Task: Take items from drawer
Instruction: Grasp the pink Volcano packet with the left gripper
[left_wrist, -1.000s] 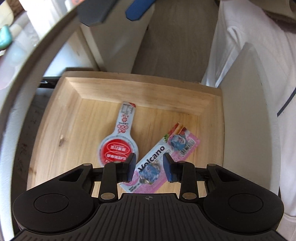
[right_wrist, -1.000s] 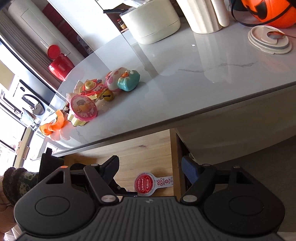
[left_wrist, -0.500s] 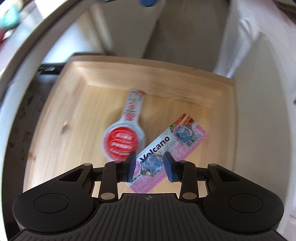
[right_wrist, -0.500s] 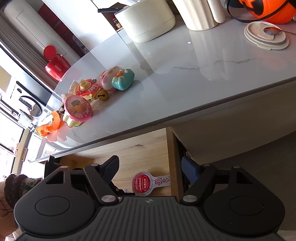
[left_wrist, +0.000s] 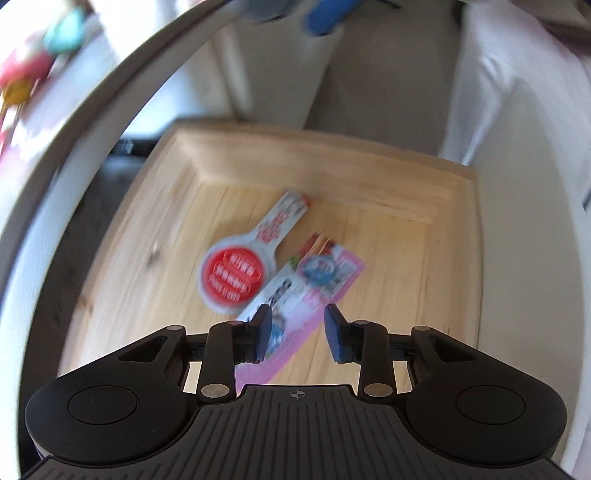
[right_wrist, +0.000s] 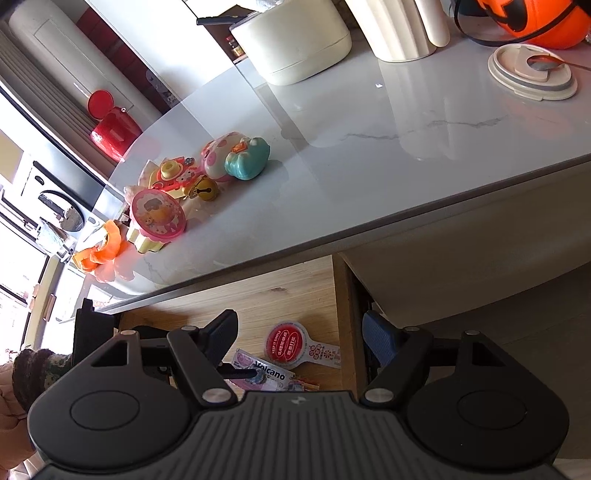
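An open wooden drawer (left_wrist: 332, 162) holds two flat packets. One is white with a round red head (left_wrist: 232, 277); the other is a pink "Volcano" packet (left_wrist: 317, 273) lying slantwise beside it. My left gripper (left_wrist: 298, 338) hangs open just over the pink packet's near end, and its left finger overlaps the packet's edge. The left wrist view is blurred by motion. In the right wrist view both packets, red-headed (right_wrist: 288, 341) and pink (right_wrist: 269, 374), lie on the drawer floor (right_wrist: 258, 291). My right gripper (right_wrist: 299, 328) stands wide open above them, holding nothing.
The grey countertop (right_wrist: 369, 147) overhangs the drawer's back. On it are several toys (right_wrist: 221, 162), a pink round box (right_wrist: 159, 214), a white pot (right_wrist: 295, 44), a lid with a spoon (right_wrist: 532, 70) and an orange pumpkin bucket (right_wrist: 535, 18). A person's white clothing (left_wrist: 517, 92) is beside the drawer's right wall.
The left wrist view has swung and blurred, and the packets sit slightly farther from the fingers. The right gripper has dipped toward the drawer, so the pink packet now shows.
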